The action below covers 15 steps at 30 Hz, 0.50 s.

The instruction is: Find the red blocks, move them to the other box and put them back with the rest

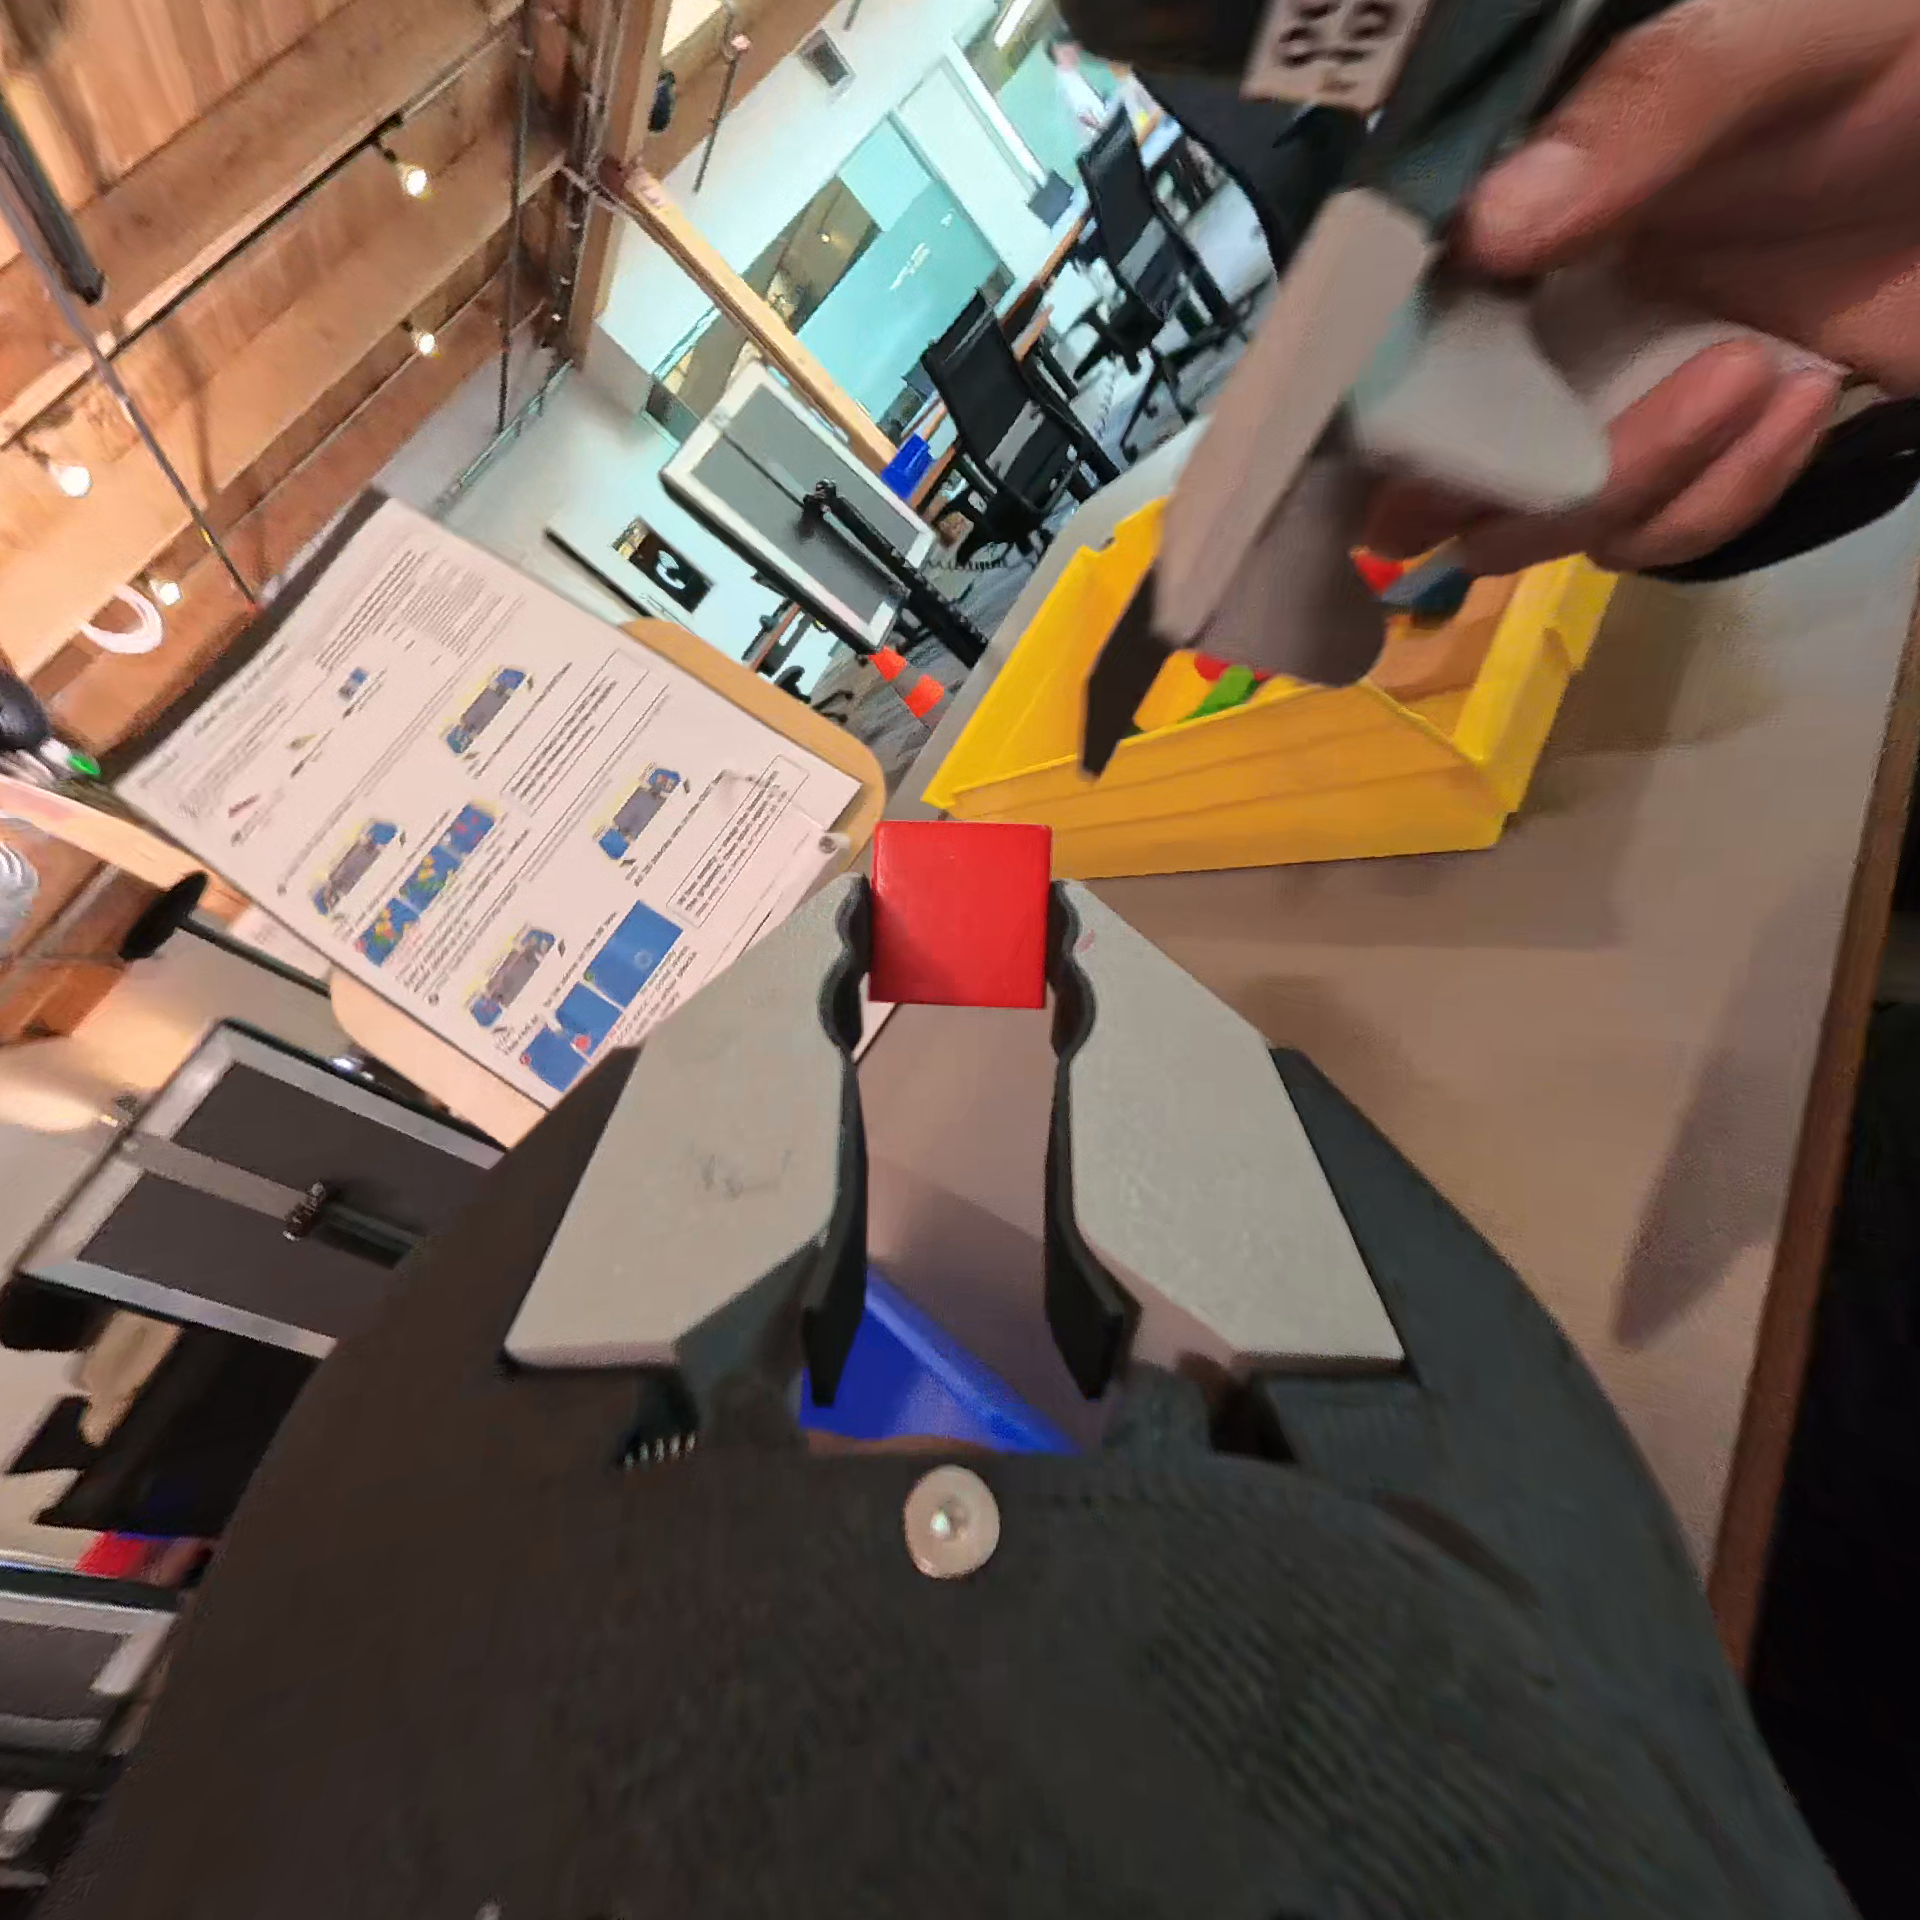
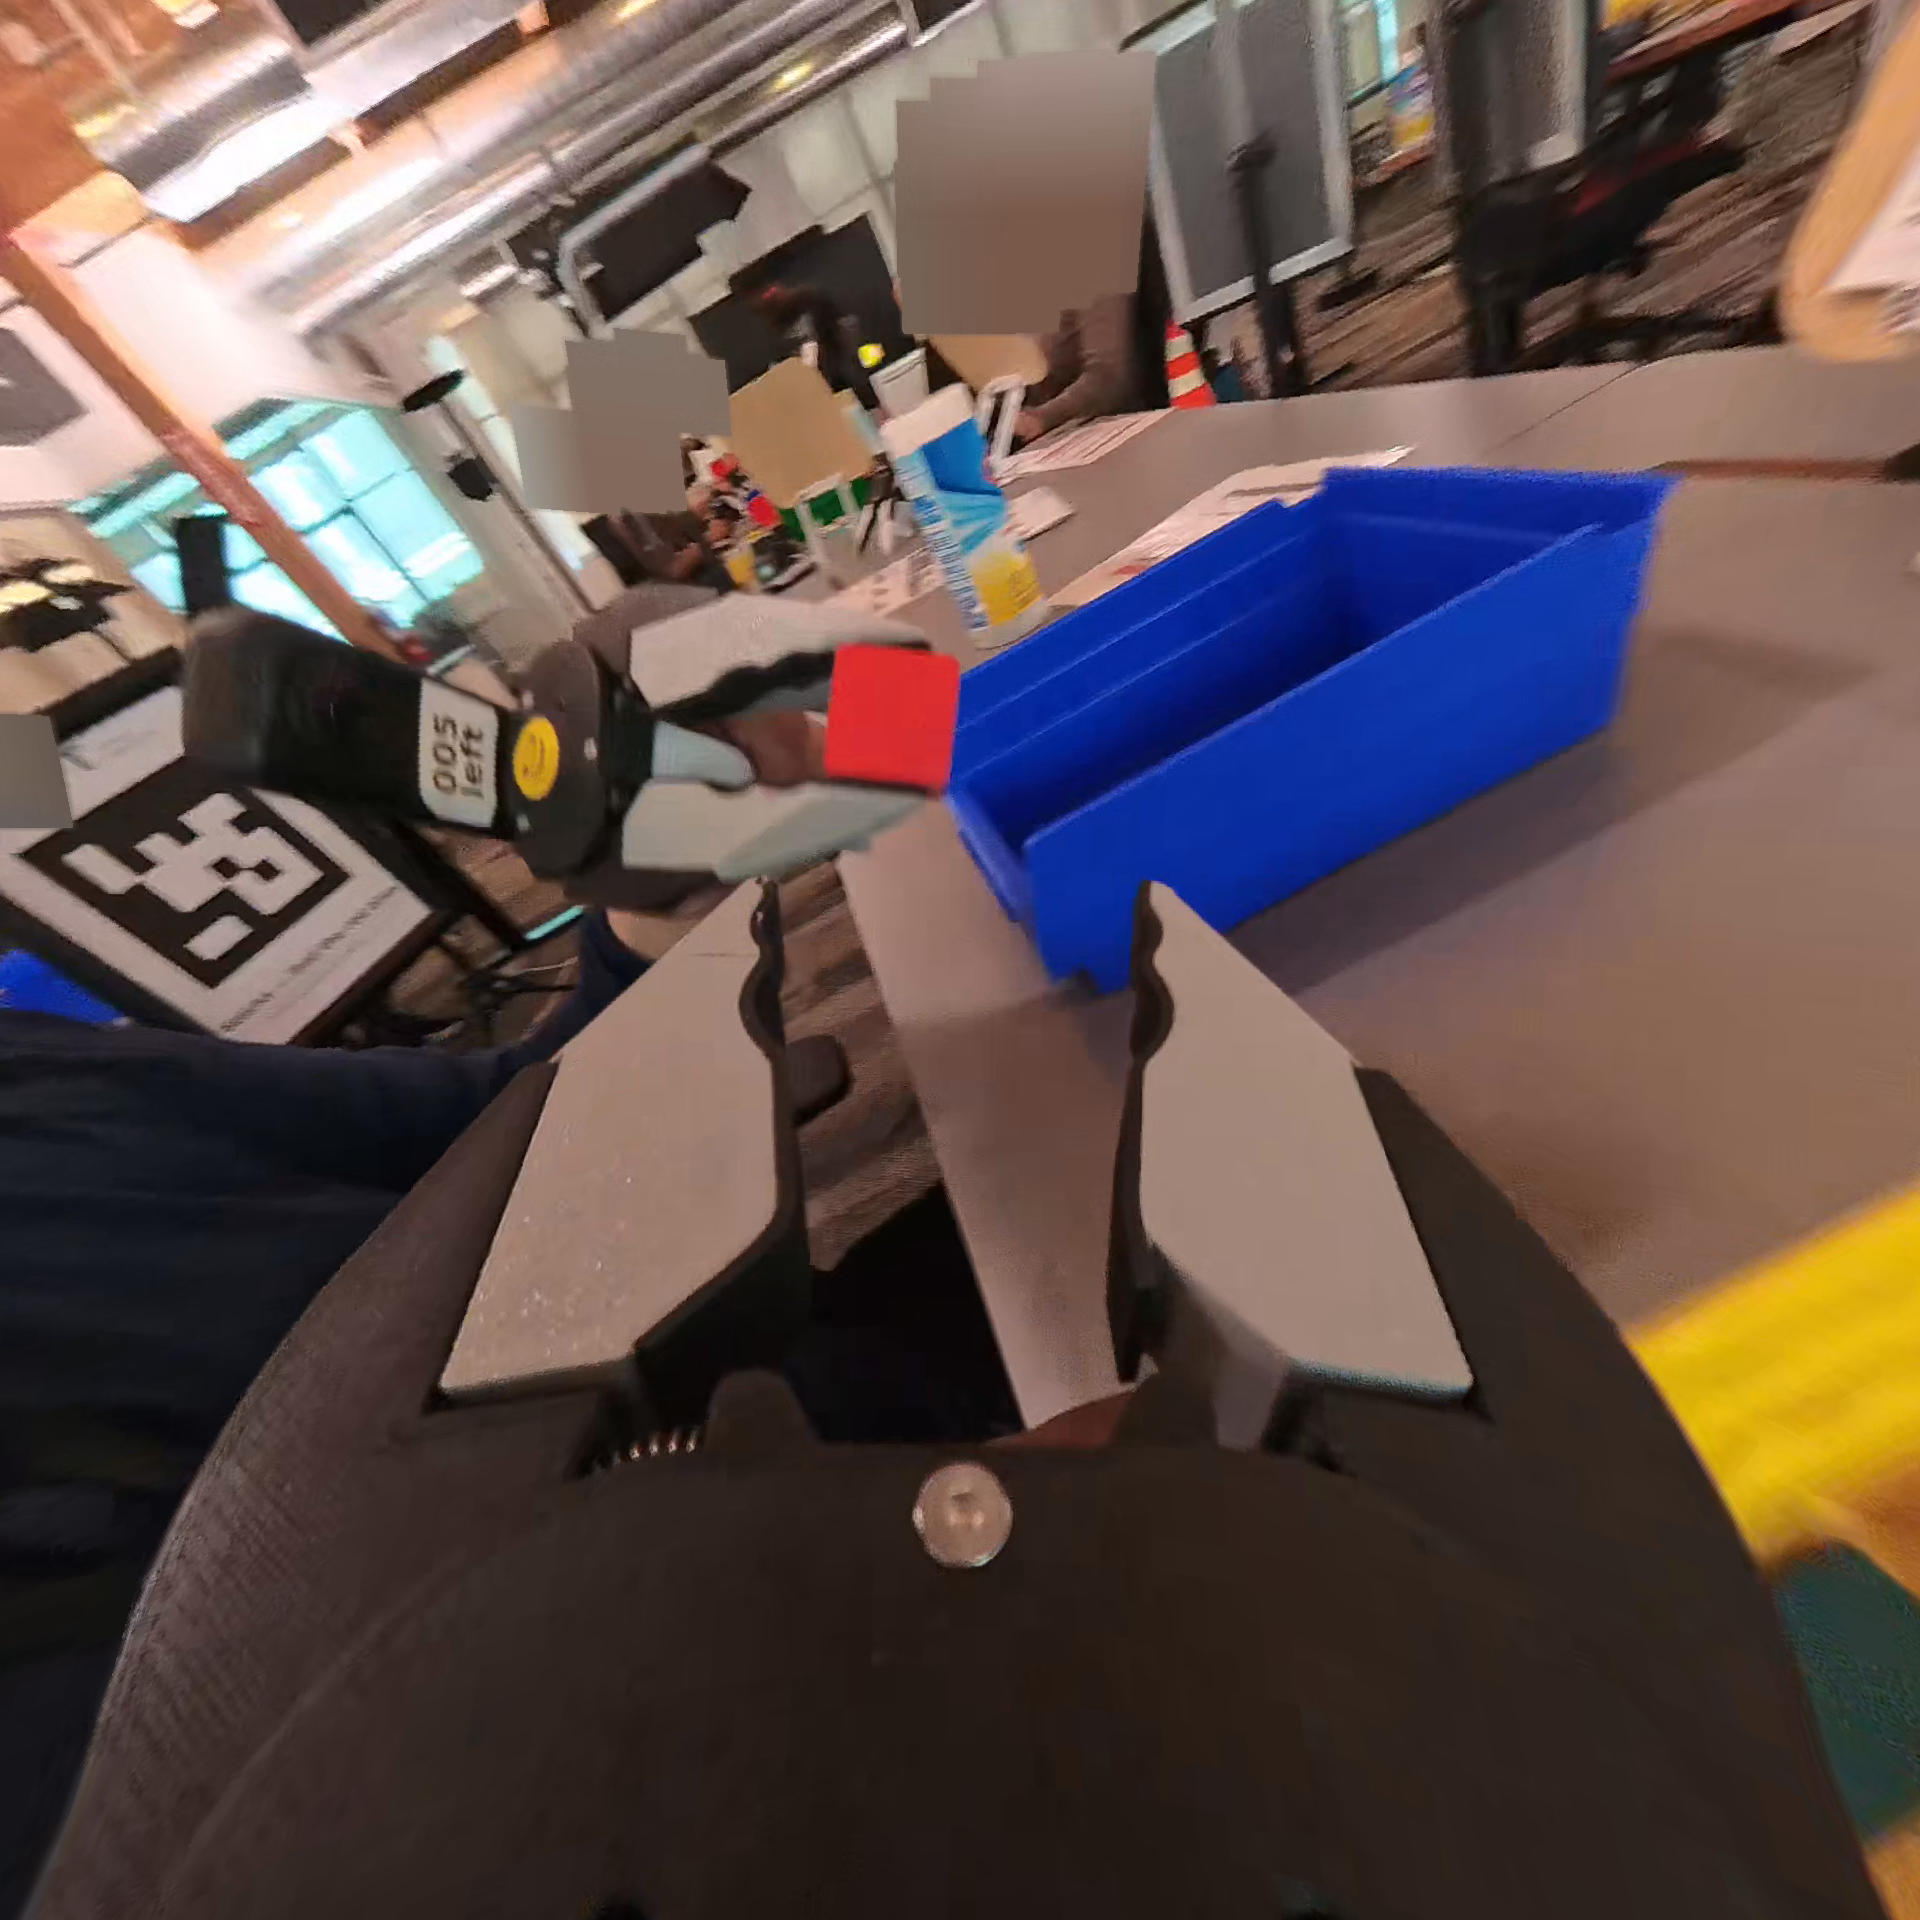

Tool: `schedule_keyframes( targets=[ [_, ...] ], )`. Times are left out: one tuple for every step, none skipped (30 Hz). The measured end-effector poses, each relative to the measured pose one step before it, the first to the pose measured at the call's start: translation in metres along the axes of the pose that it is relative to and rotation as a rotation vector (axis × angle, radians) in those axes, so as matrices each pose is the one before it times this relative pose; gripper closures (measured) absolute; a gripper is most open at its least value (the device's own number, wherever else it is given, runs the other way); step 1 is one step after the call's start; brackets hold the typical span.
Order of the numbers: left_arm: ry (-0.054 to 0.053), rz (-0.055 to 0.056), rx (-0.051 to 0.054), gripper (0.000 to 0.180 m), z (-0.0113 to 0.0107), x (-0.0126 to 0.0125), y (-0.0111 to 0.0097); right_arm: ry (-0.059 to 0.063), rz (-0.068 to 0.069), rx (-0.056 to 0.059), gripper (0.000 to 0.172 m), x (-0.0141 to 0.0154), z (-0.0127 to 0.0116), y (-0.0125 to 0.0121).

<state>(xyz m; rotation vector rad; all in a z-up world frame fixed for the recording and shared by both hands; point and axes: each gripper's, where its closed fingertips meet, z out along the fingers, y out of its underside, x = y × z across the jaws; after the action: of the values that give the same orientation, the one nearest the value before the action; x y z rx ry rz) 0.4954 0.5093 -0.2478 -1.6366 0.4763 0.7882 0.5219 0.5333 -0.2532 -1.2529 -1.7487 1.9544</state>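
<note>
right now the left gripper [image 1: 959,914] is clamped on a red block [image 1: 958,914], both black pads pressed flat against its two sides; the block sits at the very tips of the fingers, lifted clear of the grey table [image 1: 1455,1039]; from the right wrist view the same gripper [image 2: 883,727] shows from the side, carrying the block [image 2: 891,715] in the air just beside the near end of the blue box [image 2: 1351,665], not yet over its inside; the box stands on the table [image 2: 1714,935] and what shows of its inside looks bare; the right gripper [image 2: 951,956] stands wide open with nothing between its pads, only table edge and floor showing through the gap; in the left wrist view it [image 1: 1195,665] hangs over the yellow box [image 1: 1247,790], held by a hand [image 1: 1714,312], one dark fingertip dipping down at the front rim (the picture is blurred there, so contact cannot be judged); inside the yellow box lie mixed blocks [image 1: 1226,681], green, yellow, red and a plain wooden one among them; a printed sheet [image 1: 468,779] on a wooden board leans beyond the table to the left; a blue corner [image 1: 914,1382] shows below the left gripper's fingers.
</note>
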Motion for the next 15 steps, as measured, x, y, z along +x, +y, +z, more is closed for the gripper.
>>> schedule_keyframes(
  targets=[
    [0.0008,0.0515,-0.0144,0.149,0.00294,0.00873,-0.00302,-0.0337,0.0224,-0.0017,0.106,-0.00562,0.00851,0.00307],
    [-0.0067,0.0465,-0.0092,0.149,0.00259,0.00600,-0.00276,-0.0357,0.0232,-0.0070,0.105,-0.00496,0.00777,0.00392],
    [-0.0059,0.0207,-0.0042,0.149,0.00239,0.00435,-0.00254,-0.0322,0.0247,-0.0194,0.104,-0.00341,0.00694,0.00600],
    [0.0164,-0.0016,0.0024,0.149,0.00284,0.00625,-0.00246,-0.0128,0.0238,-0.0289,0.105,0.00054,0.00560,0.00714],
    [0.0382,-0.0051,-0.0025,0.149,0.00302,0.00896,-0.00066,0.0114,0.0149,-0.0128,0.108,0.00460,0.00354,0.00395],
    [0.0173,0.0049,-0.0060,0.149,0.00308,0.00600,0.00113,0.0104,0.0051,0.0163,0.122,0.00437,0.00126,-0.00068],
    [-0.0151,0.0139,-0.0038,0.149,0.00255,0.00064,0.00178,-0.0007,0.0081,0.0181,0.141,0.00260,0.00007,-0.00129],
    [0.0034,0.0025,-0.0017,0.149,0.00211,0.00215,0.00180,0.0058,0.0066,-0.0035,0.141,0.00322,-0.00041,0.00066],
    [0.0179,-0.0118,-0.0061,0.149,0.00208,0.00304,0.00284,0.0191,-0.0125,-0.0163,0.141,0.00369,-0.00087,0.00201],
    [0.0160,-0.0132,-0.0104,0.149,0.00170,0.00182,0.00342,0.0397,-0.0278,-0.0118,0.141,0.00498,-0.00175,0.00085],
    [-0.0012,-0.0208,-0.0053,0.150,0.00087,-0.00130,0.00272,0.0582,-0.0375,-0.0004,0.141,0.00665,-0.00324,-0.00183],
    [0.0020,-0.0244,-0.0015,0.150,0.00036,-0.00123,0.00226,0.0708,-0.0418,0.0089,0.140,0.00798,-0.00507,-0.00406],
    [0.0091,-0.0214,-0.0022,0.149,-0.00009,-0.00051,0.00239,0.0763,-0.0433,0.0106,0.141,0.00920,-0.00668,-0.00477],
    [-0.0022,-0.0203,-0.0053,0.148,-0.00036,-0.00249,0.00295,0.0792,-0.0431,0.0120,0.141,0.01034,-0.00813,-0.00532],
    [-0.0121,-0.0161,-0.0129,0.148,-0.00033,-0.00432,0.00408,0.0846,-0.0410,0.0201,0.141,0.01207,-0.00966,-0.00681]
  ],
)
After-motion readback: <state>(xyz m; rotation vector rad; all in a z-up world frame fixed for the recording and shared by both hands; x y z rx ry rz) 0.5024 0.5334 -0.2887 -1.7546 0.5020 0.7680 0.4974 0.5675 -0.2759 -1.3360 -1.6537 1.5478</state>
